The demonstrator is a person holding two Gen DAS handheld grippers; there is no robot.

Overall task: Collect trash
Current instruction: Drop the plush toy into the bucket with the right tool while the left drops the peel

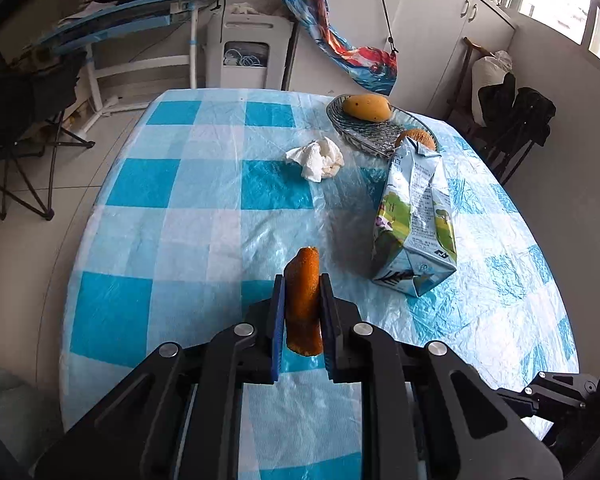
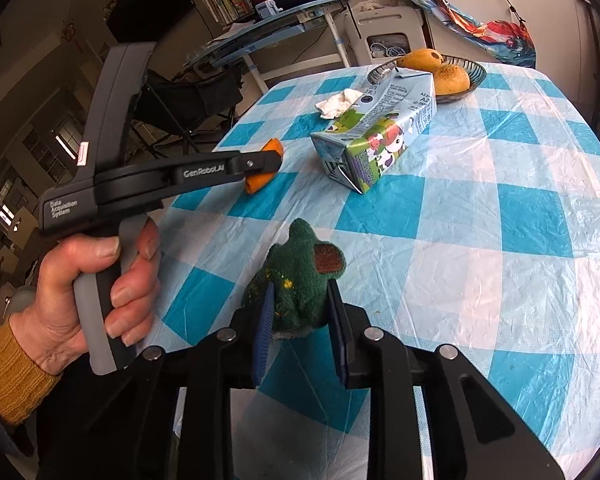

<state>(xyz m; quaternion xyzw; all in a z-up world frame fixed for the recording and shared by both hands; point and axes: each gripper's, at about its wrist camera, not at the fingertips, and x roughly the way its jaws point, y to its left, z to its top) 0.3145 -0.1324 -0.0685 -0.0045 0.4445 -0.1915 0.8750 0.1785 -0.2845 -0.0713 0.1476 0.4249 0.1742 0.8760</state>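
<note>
We hold a claw in each hand over a table (image 1: 204,184) with a blue and white checked cover. Our left claw (image 1: 302,280) pinches an orange peel (image 1: 303,300) lifted above the cover. Our right claw (image 2: 301,292) pinches a green plush toy (image 2: 300,280). A milk carton (image 1: 416,220) lies on its side near the middle. A crumpled tissue (image 1: 318,158) sits beyond it, beside a bowl (image 1: 364,134) holding a mango (image 1: 366,107).
</note>
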